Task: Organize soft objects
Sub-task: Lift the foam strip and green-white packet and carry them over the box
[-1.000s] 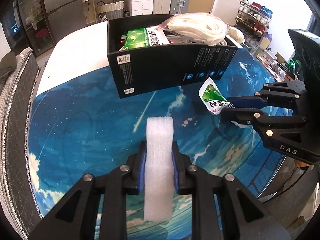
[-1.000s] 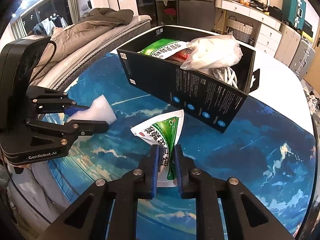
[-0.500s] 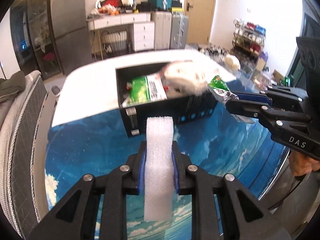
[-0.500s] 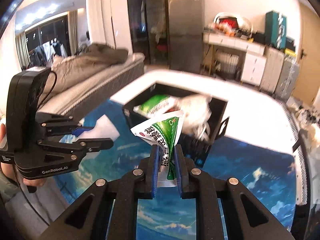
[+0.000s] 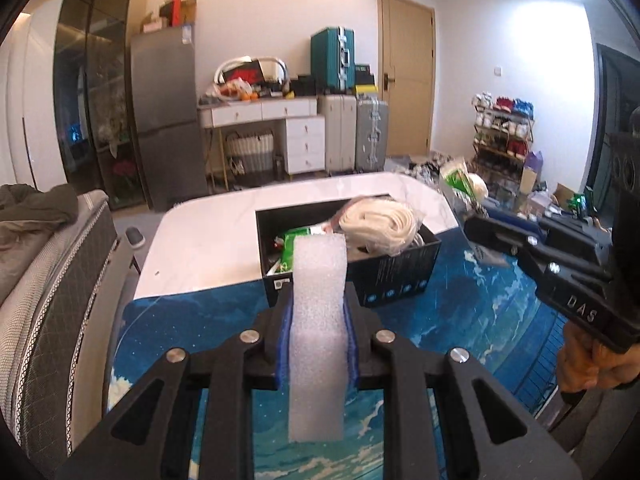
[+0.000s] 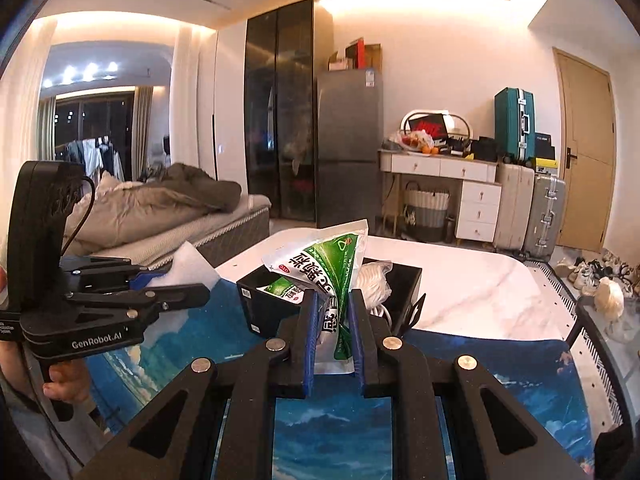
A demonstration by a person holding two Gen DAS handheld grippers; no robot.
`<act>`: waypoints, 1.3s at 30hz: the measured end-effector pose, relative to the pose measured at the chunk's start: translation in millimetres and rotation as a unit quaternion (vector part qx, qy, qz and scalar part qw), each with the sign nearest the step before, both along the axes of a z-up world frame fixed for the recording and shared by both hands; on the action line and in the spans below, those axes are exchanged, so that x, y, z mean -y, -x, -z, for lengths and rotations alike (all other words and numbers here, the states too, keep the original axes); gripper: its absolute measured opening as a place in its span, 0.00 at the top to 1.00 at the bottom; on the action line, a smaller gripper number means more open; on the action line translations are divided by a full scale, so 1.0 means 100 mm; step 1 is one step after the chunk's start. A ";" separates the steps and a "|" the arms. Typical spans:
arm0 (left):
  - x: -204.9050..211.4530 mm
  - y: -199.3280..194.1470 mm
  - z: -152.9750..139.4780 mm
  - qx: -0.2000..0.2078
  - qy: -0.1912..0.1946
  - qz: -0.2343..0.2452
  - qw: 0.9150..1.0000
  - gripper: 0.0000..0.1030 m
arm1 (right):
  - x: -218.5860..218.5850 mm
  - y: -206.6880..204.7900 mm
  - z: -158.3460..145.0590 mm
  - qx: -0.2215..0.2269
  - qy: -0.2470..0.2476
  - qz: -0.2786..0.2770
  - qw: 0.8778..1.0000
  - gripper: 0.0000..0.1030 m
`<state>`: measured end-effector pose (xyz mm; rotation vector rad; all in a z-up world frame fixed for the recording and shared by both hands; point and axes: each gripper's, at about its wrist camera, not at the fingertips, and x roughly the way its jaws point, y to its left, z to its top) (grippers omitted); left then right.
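Ahead of both grippers: black box [image 5: 396,276], carry step.
Left gripper [image 5: 318,320] pinches foam strip [image 5: 318,344], right gripper [image 6: 334,320] pinches green pouch [image 6: 328,272]; next, reach over box, release.

Two close wrist views forward over tools, sharing black box [image 5: 400,276] [image 6: 272,312].

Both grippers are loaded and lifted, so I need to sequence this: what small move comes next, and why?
Probably carry the foam strip in the left gripper forward over the black box, then release. The box is open-topped just ahead, and the right gripper holds the green packet beside it.
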<state>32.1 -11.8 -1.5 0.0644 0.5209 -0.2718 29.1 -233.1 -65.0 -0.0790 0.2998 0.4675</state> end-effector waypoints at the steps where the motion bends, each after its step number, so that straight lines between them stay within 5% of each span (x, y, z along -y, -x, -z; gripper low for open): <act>1: 0.02 0.05 0.01 0.010 0.001 -0.004 1.000 0.81 | 0.02 0.03 0.04 0.008 -0.008 0.001 1.000 0.86; 20: 0.08 0.18 0.05 0.034 0.003 -0.005 0.999 0.81 | 0.02 0.20 0.13 0.044 -0.016 0.000 0.999 0.86; 39: 0.09 -0.12 -1.19 0.151 0.031 -0.011 0.988 0.81 | -0.04 -0.08 -1.04 0.114 -0.038 0.002 0.993 0.86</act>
